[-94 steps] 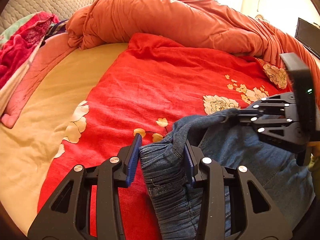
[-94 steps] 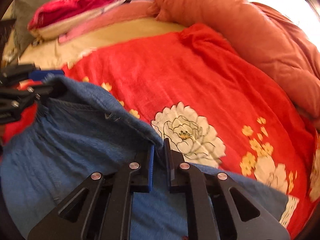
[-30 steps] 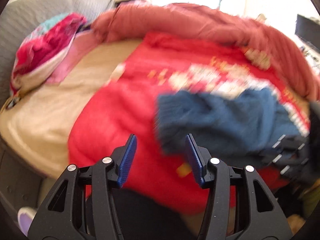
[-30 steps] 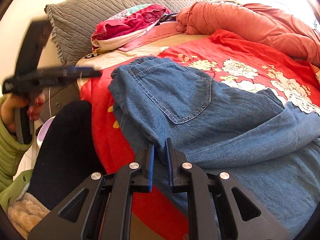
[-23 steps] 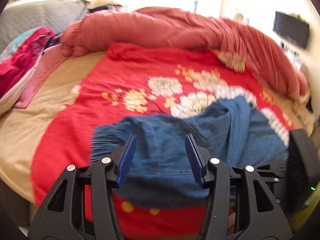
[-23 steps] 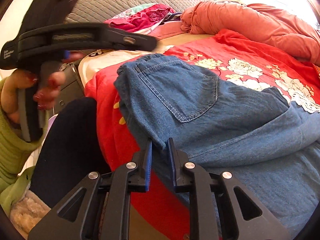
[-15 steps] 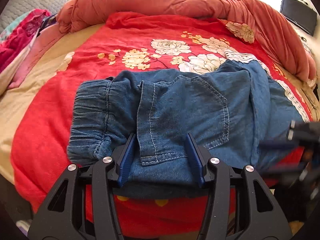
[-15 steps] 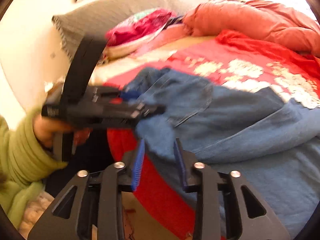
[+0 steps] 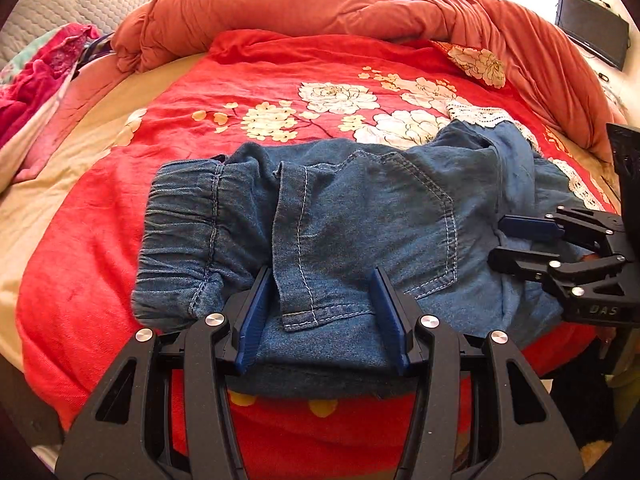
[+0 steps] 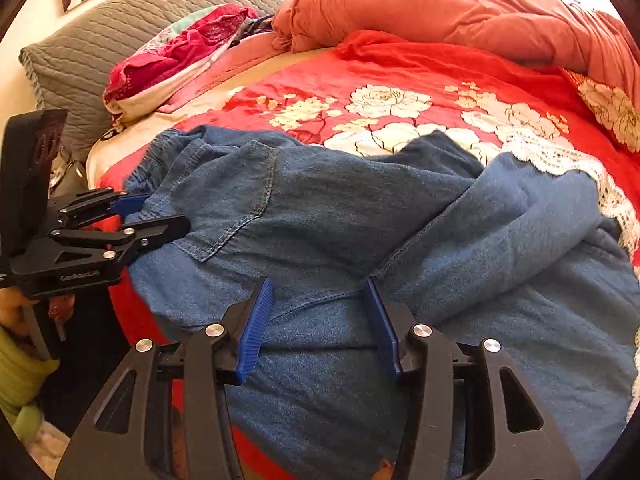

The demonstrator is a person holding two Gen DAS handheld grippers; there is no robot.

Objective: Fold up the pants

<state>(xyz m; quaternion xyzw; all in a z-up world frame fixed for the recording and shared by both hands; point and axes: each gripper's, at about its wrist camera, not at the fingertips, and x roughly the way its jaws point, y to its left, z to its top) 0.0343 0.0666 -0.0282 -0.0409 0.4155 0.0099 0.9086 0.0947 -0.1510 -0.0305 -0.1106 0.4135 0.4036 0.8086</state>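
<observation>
Blue denim pants (image 9: pixel 352 216) lie bunched on the red floral bedspread (image 9: pixel 256 92) near the bed's front edge, elastic waistband at the left, back pocket up. They also show in the right wrist view (image 10: pixel 320 216). My left gripper (image 9: pixel 322 312) is open, its blue pads at either side of a pocket flap on the near edge of the pants. My right gripper (image 10: pixel 318 320) is open over the leg fabric. It also shows at the right of the left wrist view (image 9: pixel 520 244), open. The left gripper shows at the left of the right wrist view (image 10: pixel 140 216).
An orange duvet (image 9: pixel 360 4) is heaped along the back of the bed. A grey quilted pillow (image 10: pixel 100 48) and pink clothes (image 10: pixel 188 48) lie at the head. A white lace edge (image 10: pixel 560 156) shows by the pants. A dark screen (image 9: pixel 592 32) hangs on the right wall.
Both grippers let go of the pants, which now lie on the bedspread. The left gripper swung round to the near edge of the pants. The right gripper opened wide.
</observation>
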